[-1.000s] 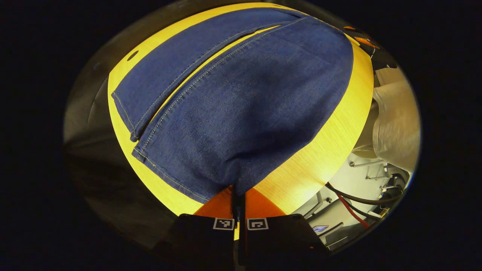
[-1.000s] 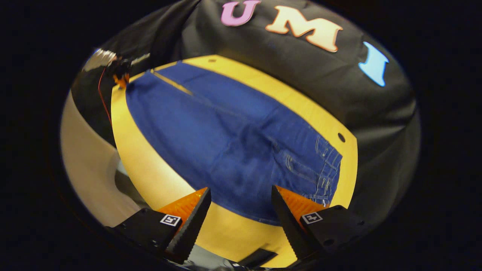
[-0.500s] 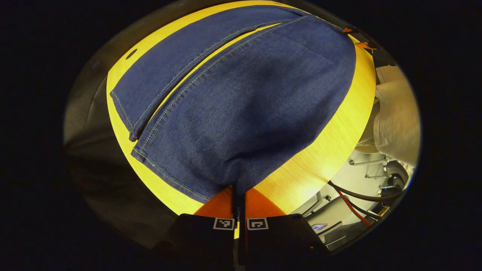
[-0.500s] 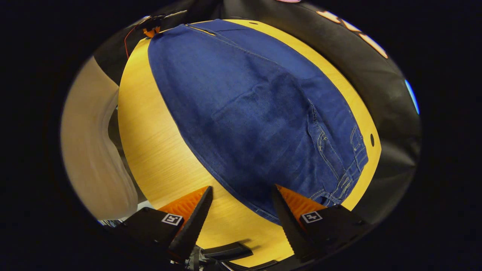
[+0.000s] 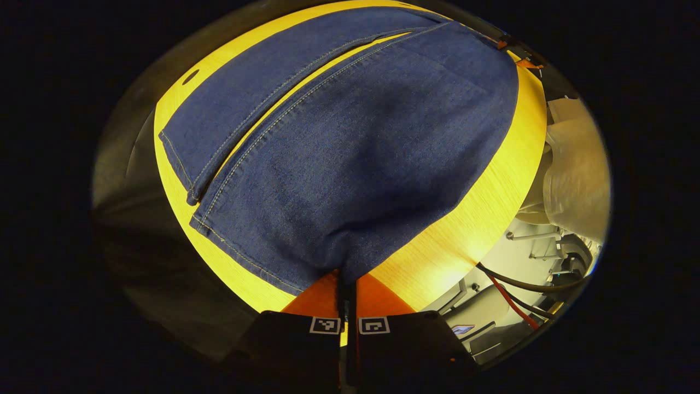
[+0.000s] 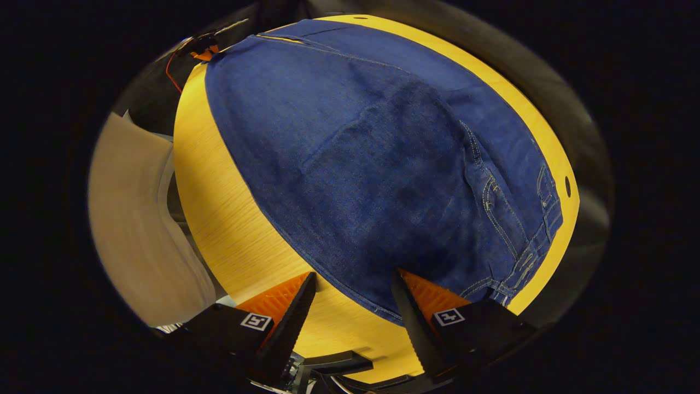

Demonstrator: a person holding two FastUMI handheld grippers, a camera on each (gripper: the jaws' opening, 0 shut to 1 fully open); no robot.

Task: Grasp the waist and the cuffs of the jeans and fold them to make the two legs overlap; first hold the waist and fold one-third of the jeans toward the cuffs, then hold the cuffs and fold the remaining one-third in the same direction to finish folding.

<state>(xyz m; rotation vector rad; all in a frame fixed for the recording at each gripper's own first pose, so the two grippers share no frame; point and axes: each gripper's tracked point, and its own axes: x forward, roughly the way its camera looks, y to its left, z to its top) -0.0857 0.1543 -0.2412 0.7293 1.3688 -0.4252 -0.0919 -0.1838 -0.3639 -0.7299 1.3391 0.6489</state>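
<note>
Since the frame half a second back, the right gripper has dropped closer to the waist end of the dark blue denim jeans; the booth wall has slid almost out of its view and the cloth bulks larger. The left gripper view is nearly unchanged, the jeans shifted only a trace.

Left gripper: fingers together, clamped on the near-side edge of one leg close to the cuffs; the denim bunches into a small peak where it enters the fingers.

Right gripper: fingers apart, poised at the near edge of the yellow wood-grain table. One finger's tip overlaps the denim edge near the waist, the other stands over bare tabletop. Whether either touches the cloth cannot be told.

Jeans lie flat on the table, long axis running along its length, two legs side by side and not overlapped. A thin strip of tabletop shows between the legs in the left gripper view. Cuffs point toward the table end at the left gripper, waistband with belt loops and pocket stitching toward the opposite end. In the right gripper view the far gripper shows small at the cuff-end corner.

Writing: none legible on the jeans; square black-and-white markers on the gripper bodies only.
</note>
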